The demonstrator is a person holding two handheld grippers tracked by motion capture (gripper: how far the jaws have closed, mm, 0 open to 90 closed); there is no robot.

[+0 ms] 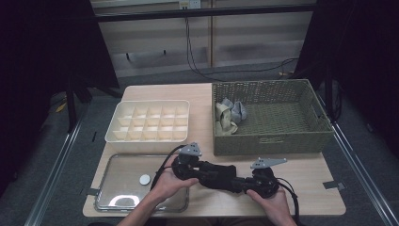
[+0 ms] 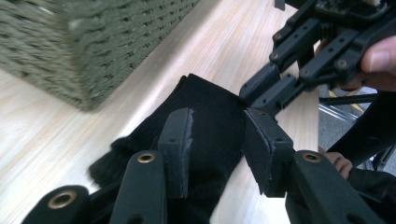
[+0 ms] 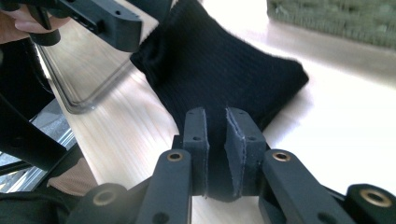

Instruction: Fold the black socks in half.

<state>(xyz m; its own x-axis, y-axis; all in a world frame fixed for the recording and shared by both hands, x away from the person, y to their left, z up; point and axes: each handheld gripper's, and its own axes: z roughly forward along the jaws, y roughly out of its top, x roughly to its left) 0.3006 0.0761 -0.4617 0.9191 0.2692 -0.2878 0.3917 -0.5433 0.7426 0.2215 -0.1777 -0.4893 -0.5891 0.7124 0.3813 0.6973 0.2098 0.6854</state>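
A black knitted sock (image 1: 219, 175) lies on the wooden table near its front edge, stretched between the two grippers. My right gripper (image 1: 242, 183) comes in from the right. In the right gripper view it (image 3: 215, 135) is shut on one end of the sock (image 3: 224, 70), the fabric pinched between its pads. My left gripper (image 1: 203, 173) comes in from the left. In the left gripper view its jaws (image 2: 217, 135) stand apart around the other end of the sock (image 2: 210, 116), which lies loosely between them. The right gripper (image 2: 266, 93) shows across from it.
A green woven basket (image 1: 273, 141) stands behind the grippers at the right, with grey and beige rolled socks (image 1: 230, 115) in its left end. A white compartment box (image 1: 146, 141) sits at the left. A metal tray (image 1: 117, 197) with a small white disc (image 1: 145, 179) lies under the left hand.
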